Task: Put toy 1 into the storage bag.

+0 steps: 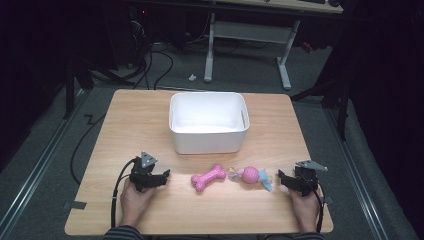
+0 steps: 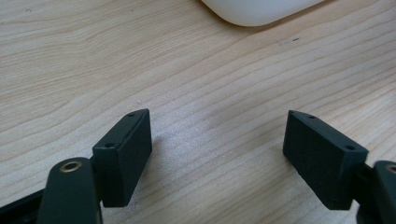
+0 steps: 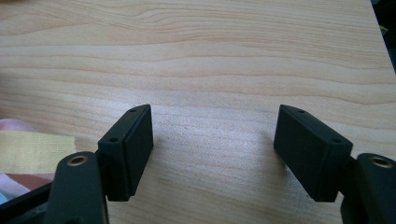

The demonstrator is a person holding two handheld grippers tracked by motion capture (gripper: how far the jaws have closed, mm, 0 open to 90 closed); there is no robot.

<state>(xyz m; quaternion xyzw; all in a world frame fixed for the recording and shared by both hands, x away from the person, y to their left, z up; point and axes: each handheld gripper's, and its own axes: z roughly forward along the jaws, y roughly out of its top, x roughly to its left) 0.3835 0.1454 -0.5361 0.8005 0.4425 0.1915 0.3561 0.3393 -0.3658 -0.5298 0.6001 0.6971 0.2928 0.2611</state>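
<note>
On the left of the bench (image 1: pixel 125 107), the left gripper (image 1: pixel 165 174) rests low on the wood in the person's left hand (image 1: pixel 134 200). Its jaws stand wide apart with nothing between them; in the left gripper view only bare wood lies in the gap, and a rounded white corner of the bin shows at the top edge.

To its right, near the front middle of the bench, lies one pink bone toy (image 1: pixel 208 178). Its long axis runs slantwise, the near end toward the left gripper and the far end up and to the right. It lies to the right of the left jaws, near them but apart, so the left hand looks the better placed for it.

Just beside the bone comes one ball toy (image 1: pixel 251 175) with a pink ball in the middle and pale cloth tails at both ends, its long axis roughly across the bench. Its blue tail ends near the right gripper (image 1: pixel 280 177), which is the nearer one to it. Those jaws are also released and empty; the cloth shows at the left edge of the right gripper view.

Behind both toys, at the middle of the bench, stands one white bin (image 1: pixel 208 137), open and apparently empty.

Count: two toys, one bin, two grippers.
</note>
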